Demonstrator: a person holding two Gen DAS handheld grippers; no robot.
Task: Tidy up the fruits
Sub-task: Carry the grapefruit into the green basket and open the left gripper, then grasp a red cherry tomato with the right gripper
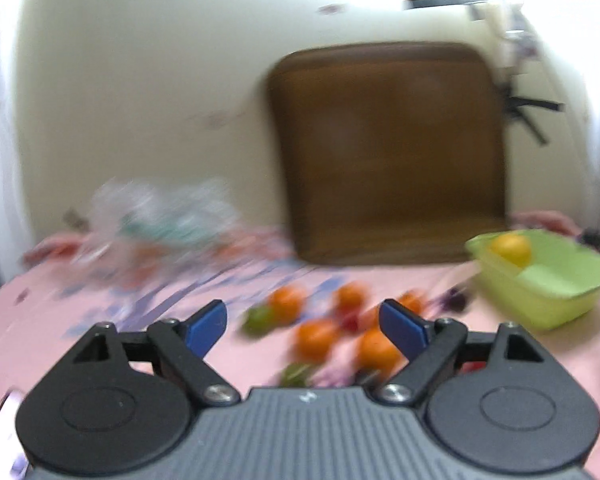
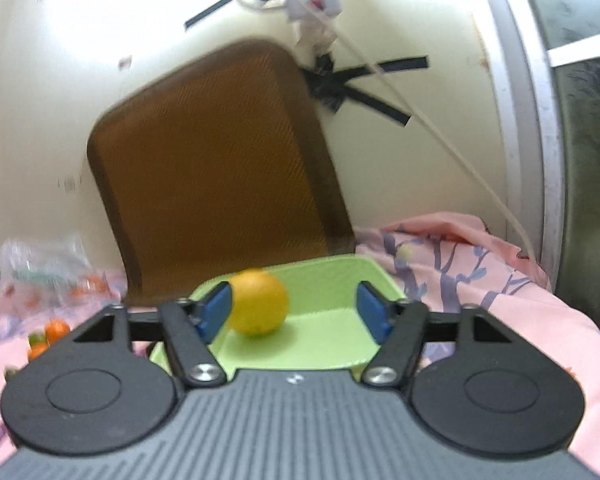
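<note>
In the left wrist view, several oranges [image 1: 318, 338] and some small green fruits [image 1: 260, 318] lie blurred on the pink cloth [image 1: 100, 300]. My left gripper [image 1: 302, 312] hovers just before them, open, with nothing between its blue pads. A light green tray [image 1: 560, 292] at the right holds one yellow-orange fruit [image 1: 510, 248]. In the right wrist view, my right gripper [image 2: 294, 292] is open over that green tray [image 2: 340, 344]. The yellow-orange fruit [image 2: 258, 304] rests on the tray floor beside the left pad [image 2: 216, 310], and the right pad stands well apart from it.
A brown cushion [image 1: 388, 152] leans on the cream wall behind the fruit. A crumpled clear plastic bag [image 1: 160, 216] lies at the back left. Black tape and a white cable [image 2: 440, 136] are on the wall. Bunched pink cloth [image 2: 480, 264] sits right of the tray.
</note>
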